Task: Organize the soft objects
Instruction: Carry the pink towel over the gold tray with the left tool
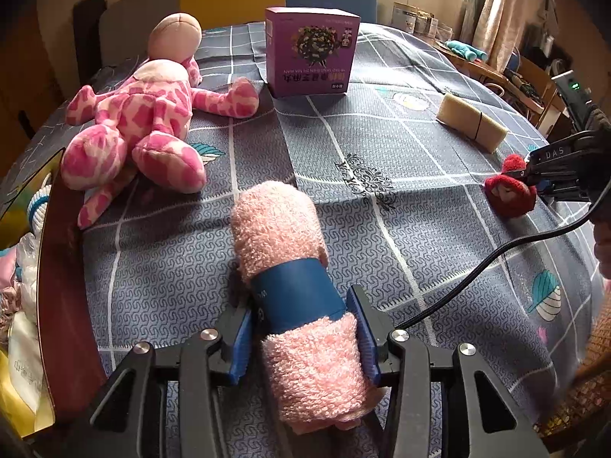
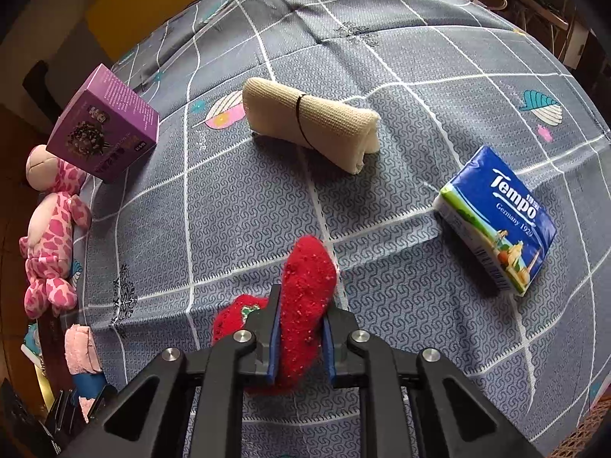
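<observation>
In the left wrist view, the left gripper (image 1: 301,328) is clamping a rolled pink towel (image 1: 284,252) across the end nearest the camera, just behind its blue paper band (image 1: 296,292), while the rest of the roll is lying out ahead on the checked blue cloth (image 1: 382,145). With the pads biting only one end, the long free part is likely to sag or swing on a lift, and the roll could slide out through the band or loosen. A pink spotted plush toy (image 1: 137,122) is lying to the left near the table edge, a purple box (image 1: 311,55) is standing behind it, and a tan rolled cloth (image 1: 471,120) is resting at far right; a careless swing leftward could nudge the plush off the edge. The right gripper (image 1: 529,175) is showing at the right margin, pinching a red plush (image 1: 509,189). In the right wrist view, the right gripper's fingers (image 2: 273,339) are squeezing almost together on a thin flap of that red plush, whose rounder body (image 2: 233,316) is bulging out to the left, outside the jaws. Such a shallow pinch on fuzzy fabric is risking a slip, or the body twisting and dragging on the cloth. A blue tissue pack (image 2: 496,221) is sitting well apart at right, and the black cable trailing between the two tools could snag either soft piece.
</observation>
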`<state>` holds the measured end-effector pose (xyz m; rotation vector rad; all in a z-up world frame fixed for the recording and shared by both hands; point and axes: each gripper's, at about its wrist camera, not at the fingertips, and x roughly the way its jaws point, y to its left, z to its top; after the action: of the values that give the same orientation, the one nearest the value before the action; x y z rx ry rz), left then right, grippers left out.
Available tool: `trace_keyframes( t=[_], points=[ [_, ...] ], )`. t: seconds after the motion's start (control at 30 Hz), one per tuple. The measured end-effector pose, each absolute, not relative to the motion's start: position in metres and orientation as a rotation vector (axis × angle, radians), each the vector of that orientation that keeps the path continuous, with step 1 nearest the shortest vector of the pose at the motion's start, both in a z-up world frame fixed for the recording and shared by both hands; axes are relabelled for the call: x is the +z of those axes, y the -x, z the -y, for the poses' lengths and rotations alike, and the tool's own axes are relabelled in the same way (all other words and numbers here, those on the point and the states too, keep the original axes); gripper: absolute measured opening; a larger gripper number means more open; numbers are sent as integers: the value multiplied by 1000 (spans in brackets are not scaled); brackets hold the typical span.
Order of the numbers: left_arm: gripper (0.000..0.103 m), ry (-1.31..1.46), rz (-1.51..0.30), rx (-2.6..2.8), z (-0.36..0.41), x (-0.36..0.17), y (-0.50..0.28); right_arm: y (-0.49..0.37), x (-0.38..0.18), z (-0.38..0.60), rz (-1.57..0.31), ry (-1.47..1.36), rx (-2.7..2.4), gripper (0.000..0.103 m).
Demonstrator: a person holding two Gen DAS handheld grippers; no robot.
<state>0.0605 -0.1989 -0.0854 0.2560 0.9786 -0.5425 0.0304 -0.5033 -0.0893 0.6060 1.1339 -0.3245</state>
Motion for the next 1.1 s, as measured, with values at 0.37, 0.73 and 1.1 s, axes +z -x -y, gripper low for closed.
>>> trace_keyframes(
  t=[0.37,0.73,1.1],
  points=[
    [45,-251,-904,-532,186,-63,-51,-34,-92,500,-1152,-552,-338,16],
    [45,-182,-832,-495,161,-26,-51,-41,-94,488,-1155,-486,-345,16],
    [45,-120,-751,-469,112,24,-50,-45,-93,482,-1152,-439,-352,16]
  ],
)
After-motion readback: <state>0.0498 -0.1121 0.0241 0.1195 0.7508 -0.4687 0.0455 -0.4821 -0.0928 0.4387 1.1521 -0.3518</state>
